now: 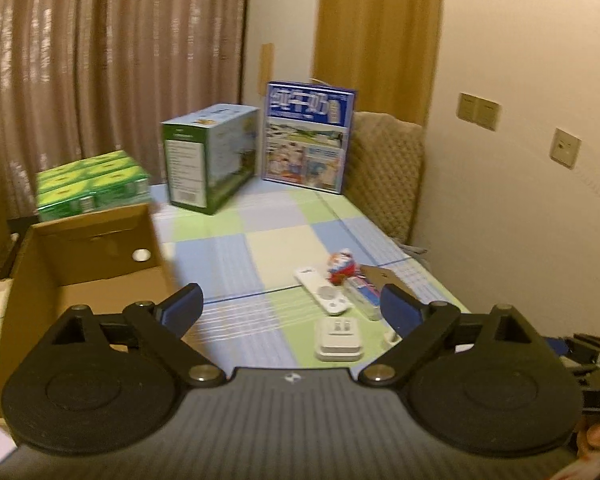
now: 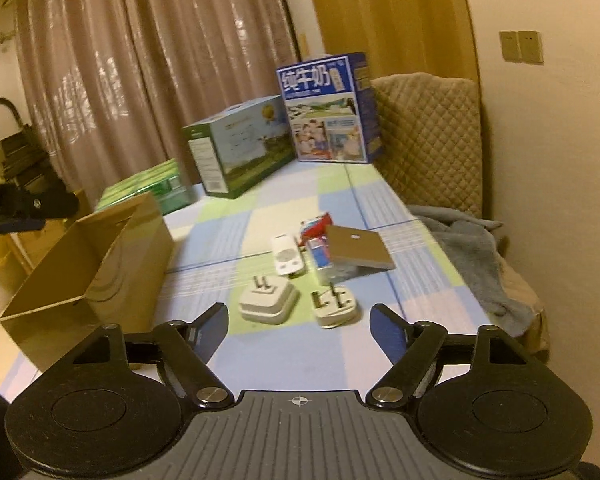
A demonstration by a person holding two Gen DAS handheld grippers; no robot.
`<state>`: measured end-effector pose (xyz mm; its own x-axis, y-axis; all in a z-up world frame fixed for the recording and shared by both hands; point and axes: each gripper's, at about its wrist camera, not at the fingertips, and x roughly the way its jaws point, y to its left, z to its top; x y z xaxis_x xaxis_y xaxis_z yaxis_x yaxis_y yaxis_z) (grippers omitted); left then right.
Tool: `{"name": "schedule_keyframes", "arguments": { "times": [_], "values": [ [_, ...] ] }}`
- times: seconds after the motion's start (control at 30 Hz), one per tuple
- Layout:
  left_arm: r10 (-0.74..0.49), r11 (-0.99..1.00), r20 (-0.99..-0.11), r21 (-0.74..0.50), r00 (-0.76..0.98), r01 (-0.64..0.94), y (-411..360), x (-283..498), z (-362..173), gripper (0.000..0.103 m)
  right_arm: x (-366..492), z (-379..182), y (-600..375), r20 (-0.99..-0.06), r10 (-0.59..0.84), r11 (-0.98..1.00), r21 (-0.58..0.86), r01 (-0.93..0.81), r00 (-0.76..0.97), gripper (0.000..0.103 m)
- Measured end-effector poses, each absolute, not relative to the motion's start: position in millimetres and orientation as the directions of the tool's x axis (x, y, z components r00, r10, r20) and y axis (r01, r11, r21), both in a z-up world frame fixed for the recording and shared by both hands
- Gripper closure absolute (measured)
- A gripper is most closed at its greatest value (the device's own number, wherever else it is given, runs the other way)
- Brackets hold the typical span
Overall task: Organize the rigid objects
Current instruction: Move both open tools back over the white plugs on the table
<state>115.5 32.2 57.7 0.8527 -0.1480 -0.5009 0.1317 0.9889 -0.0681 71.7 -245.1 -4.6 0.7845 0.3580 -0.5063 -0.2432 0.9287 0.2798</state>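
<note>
Left wrist view: a checked tablecloth [image 1: 236,236] covers the table, with curtains behind. Your left gripper [image 1: 292,308] stands wide open and holds nothing. The open cardboard box [image 1: 100,248] sits to its left; nothing shows inside, though the near wall hides part of the floor. The remote [image 1: 322,290], square adapter [image 1: 338,338] and a blurred red toy [image 1: 342,268] lie ahead. You appear to be between picks; the next move calls for lining up on one item.

Right wrist view: same table. Your right gripper [image 2: 298,328] is open and empty, just short of the square adapter [image 2: 266,300] and round plug [image 2: 334,302]. A brown card [image 2: 358,252] overlaps a small carton [image 2: 320,254], whose print is unreadable.
</note>
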Motion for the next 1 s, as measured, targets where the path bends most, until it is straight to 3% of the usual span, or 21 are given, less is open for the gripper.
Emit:
{"name": "schedule_keyframes", "arguments": {
  "times": [0.3, 1.0],
  "values": [
    [-0.202, 0.978, -0.553, -0.070, 0.808, 0.197, -4, 140, 1, 0.009, 95, -25, -259, -0.527, 0.325, 0.939, 0.277, -0.203, 0.785, 0.025],
    [-0.169, 0.984, -0.647, -0.064, 0.743, 0.169, -13, 217, -101, 0.009, 171, -89, -249, -0.621, 0.339, 0.940, 0.250, -0.232, 0.707, 0.025]
  ]
}}
